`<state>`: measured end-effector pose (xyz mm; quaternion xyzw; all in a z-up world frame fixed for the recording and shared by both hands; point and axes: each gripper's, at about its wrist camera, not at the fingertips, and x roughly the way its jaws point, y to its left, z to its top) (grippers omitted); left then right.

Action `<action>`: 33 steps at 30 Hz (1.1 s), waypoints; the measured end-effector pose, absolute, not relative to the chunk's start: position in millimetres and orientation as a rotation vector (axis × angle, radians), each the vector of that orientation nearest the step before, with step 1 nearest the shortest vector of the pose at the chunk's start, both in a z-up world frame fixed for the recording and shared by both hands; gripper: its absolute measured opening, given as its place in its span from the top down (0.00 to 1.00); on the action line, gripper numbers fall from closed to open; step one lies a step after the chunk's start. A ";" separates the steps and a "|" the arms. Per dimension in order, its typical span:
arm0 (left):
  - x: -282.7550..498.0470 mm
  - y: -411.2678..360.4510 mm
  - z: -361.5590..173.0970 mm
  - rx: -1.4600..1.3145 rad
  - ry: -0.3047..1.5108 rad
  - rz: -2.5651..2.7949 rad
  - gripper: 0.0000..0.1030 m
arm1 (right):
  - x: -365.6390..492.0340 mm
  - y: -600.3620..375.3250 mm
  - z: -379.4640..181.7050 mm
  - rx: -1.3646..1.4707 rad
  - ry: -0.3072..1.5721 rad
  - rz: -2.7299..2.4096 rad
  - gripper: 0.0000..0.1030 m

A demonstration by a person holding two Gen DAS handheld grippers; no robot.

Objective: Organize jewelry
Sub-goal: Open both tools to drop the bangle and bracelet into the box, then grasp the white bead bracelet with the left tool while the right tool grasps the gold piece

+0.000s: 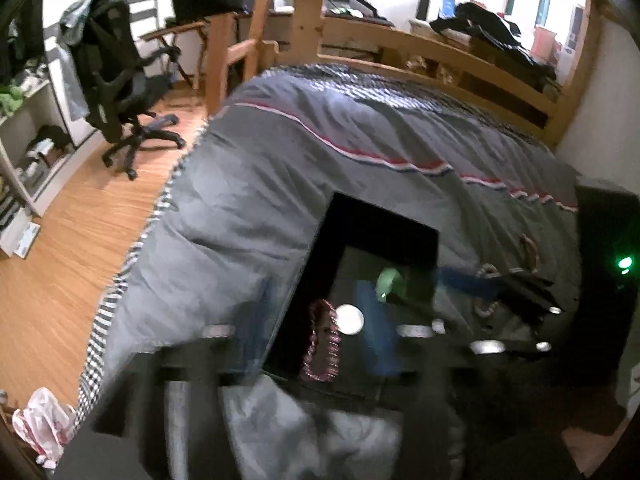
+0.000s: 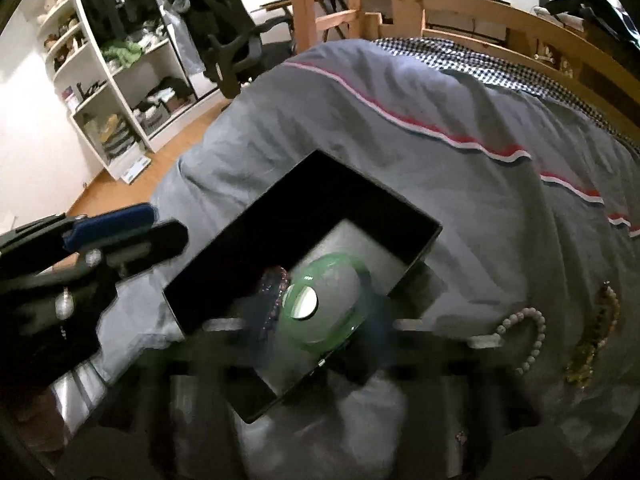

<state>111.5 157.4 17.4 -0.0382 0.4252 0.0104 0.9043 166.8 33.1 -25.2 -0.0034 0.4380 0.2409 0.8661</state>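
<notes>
On the grey duvet (image 2: 440,160) of a wooden-framed bed (image 2: 500,24): one open black box (image 2: 248,224), holding a pink beaded bracelet (image 1: 322,344).

Right gripper (image 2: 320,320): a green bangle (image 2: 320,304) is seen between its blurred fingers, over the box's near corner; whether it is clamped or let go cannot be told.

Left gripper (image 1: 304,332): poised over the box; grip state not discernible.

Step judged in hand: the bangle is being placed in the box. Next required: a clean release, then retrieval of the pale beaded bracelet (image 2: 524,336) and the amber-coloured strand (image 2: 592,340) lying on the duvet beside the box.

Room: wood floor (image 1: 60,272), black office chair (image 1: 116,76), white shelving (image 2: 112,80).
</notes>
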 end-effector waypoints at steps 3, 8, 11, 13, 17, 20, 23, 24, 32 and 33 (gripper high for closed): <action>107.6 159.5 25.5 -0.110 0.839 0.019 0.16 | 165.7 13.4 -10.0 -0.012 0.857 0.423 0.10; 101.5 149.8 31.9 -0.087 0.797 -0.001 0.08 | 166.1 -35.0 9.5 -0.001 0.827 0.307 0.05; 98.8 137.8 32.4 -0.067 0.790 -0.026 0.07 | 162.4 -65.5 20.9 -0.006 0.810 0.254 0.04; 97.5 129.6 33.2 -0.054 0.786 -0.037 0.07 | 158.5 -85.5 27.7 -0.002 0.799 0.232 0.04; 94.7 112.3 32.3 -0.040 0.791 -0.067 0.06 | 145.2 -118.9 38.8 -0.020 0.776 0.187 0.04; 93.4 101.3 31.4 -0.043 0.795 -0.088 0.06 | 133.7 -140.7 44.3 -0.033 0.768 0.165 0.04; 93.6 87.2 29.5 -0.038 0.802 -0.110 0.06 | 123.7 -156.5 43.6 -0.035 0.767 0.166 0.04; 93.9 81.4 28.7 -0.030 0.802 -0.118 0.06 | 120.1 -161.0 41.4 -0.035 0.768 0.169 0.04; 113.0 32.2 15.4 0.039 0.837 -0.194 0.07 | 103.5 -167.7 8.8 -0.034 0.793 0.247 0.04; 115.6 27.5 12.9 0.043 0.840 -0.202 0.07 | 102.4 -166.2 4.4 -0.029 0.799 0.256 0.04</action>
